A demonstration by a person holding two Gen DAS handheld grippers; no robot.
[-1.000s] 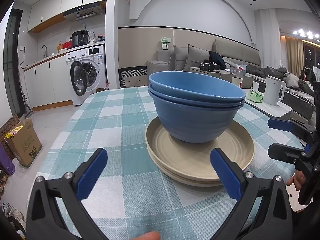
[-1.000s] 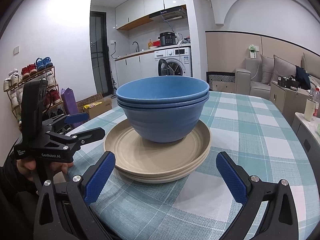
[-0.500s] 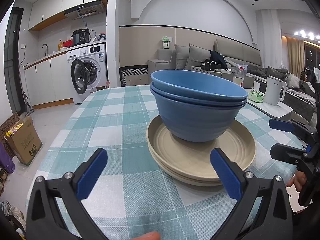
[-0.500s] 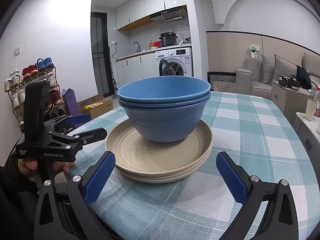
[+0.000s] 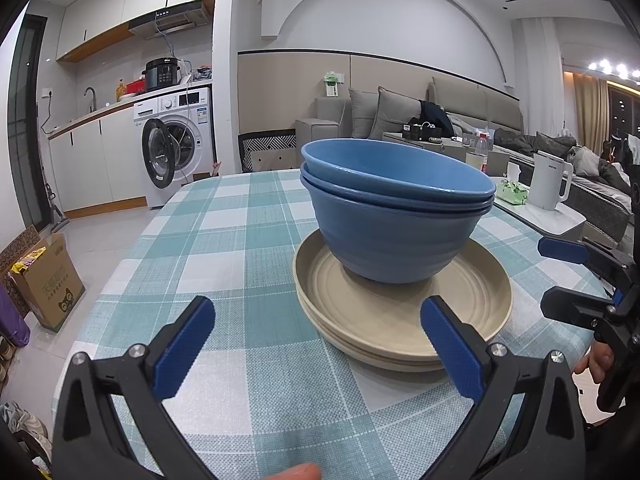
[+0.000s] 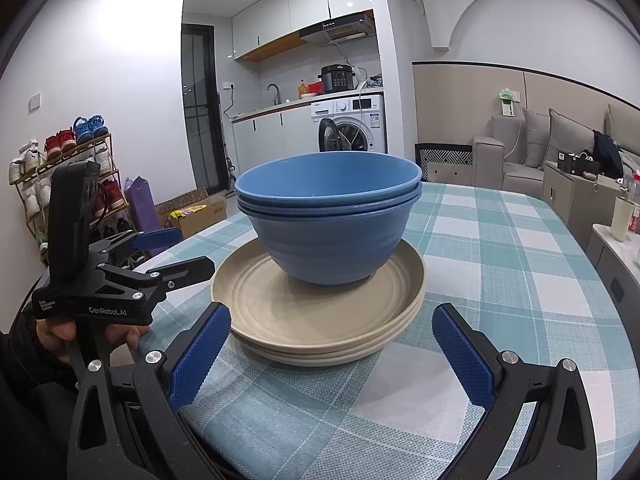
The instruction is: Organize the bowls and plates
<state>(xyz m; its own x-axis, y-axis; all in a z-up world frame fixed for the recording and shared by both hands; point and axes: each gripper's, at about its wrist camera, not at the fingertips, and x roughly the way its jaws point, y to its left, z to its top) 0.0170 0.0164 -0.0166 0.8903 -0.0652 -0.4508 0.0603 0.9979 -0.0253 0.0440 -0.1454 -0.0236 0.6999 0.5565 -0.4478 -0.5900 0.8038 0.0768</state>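
Nested blue bowls (image 5: 394, 216) (image 6: 330, 220) stand on a stack of beige plates (image 5: 400, 320) (image 6: 316, 320) on the checked tablecloth. My left gripper (image 5: 316, 344) hovers open over the cloth just short of the plates, its right pad (image 5: 448, 344) over their near rim. Seen from the right wrist, that gripper (image 6: 176, 250) is at the left, a hand holding it. My right gripper (image 6: 332, 354) is open too, its pads flanking the near edge of the plates with nothing gripped. From the left wrist it (image 5: 560, 278) shows at the right edge.
The table (image 5: 224, 248) carries a teal and white checked cloth. A white side table with a kettle (image 5: 548, 180) stands right of it. A cardboard box (image 5: 44, 280) sits on the floor at left, a shoe rack (image 6: 60, 176) beyond, washing machine and sofa behind.
Both views have shifted very slightly; bowls and plates stay where they were. Both grippers remain open and empty.
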